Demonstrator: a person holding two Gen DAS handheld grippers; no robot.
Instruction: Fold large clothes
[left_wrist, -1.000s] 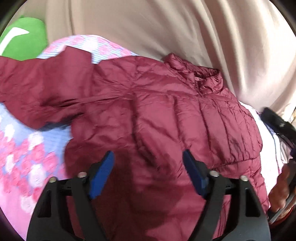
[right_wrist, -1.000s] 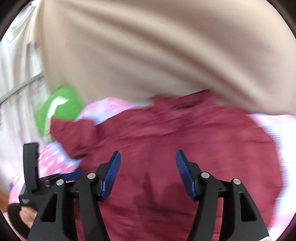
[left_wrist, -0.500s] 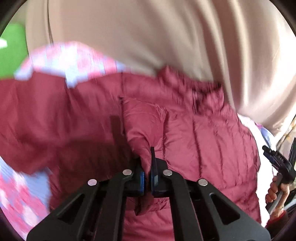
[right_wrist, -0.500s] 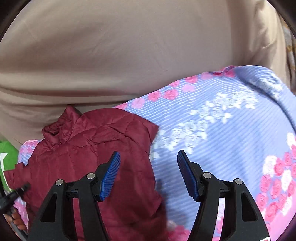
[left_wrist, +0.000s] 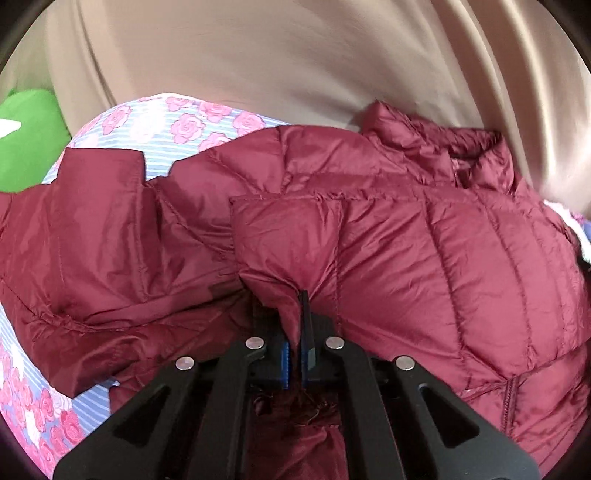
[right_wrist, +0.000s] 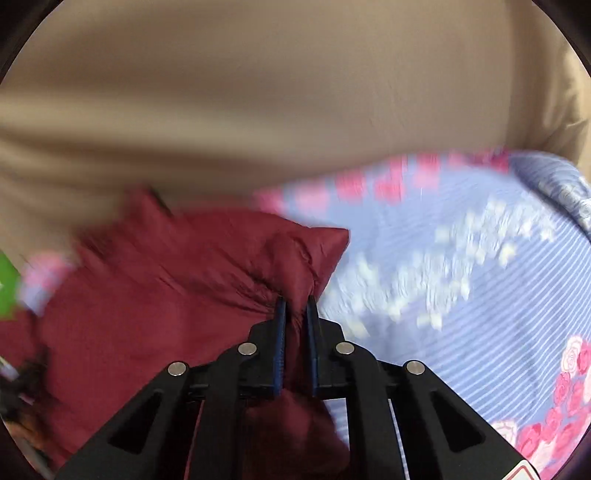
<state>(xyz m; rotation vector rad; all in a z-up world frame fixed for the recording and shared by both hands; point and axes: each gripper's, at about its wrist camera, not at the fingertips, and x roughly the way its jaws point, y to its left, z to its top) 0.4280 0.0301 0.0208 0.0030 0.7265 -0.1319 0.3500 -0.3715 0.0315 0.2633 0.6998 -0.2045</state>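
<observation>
A maroon quilted puffer jacket (left_wrist: 424, 258) lies spread on a bed with a blue striped, pink rose sheet (left_wrist: 177, 125). My left gripper (left_wrist: 299, 295) is shut on a pinched fold of the jacket near its front middle, and the fabric bunches up between the blue pads. In the right wrist view the jacket (right_wrist: 166, 295) fills the lower left. My right gripper (right_wrist: 295, 301) is at its right edge, near a corner. Its jaws are closing, with maroon fabric pressed between the pads. That view is motion-blurred.
A beige cloth (left_wrist: 295, 55) hangs behind the bed and fills the top of both views (right_wrist: 258, 92). A green item (left_wrist: 26, 136) sits at the far left. The floral sheet (right_wrist: 461, 295) lies bare to the right of the jacket.
The left gripper closed on a jacket fold and shifted with it. The right gripper swung from over the jacket to its right edge, dropped, and closed on the fabric there.
</observation>
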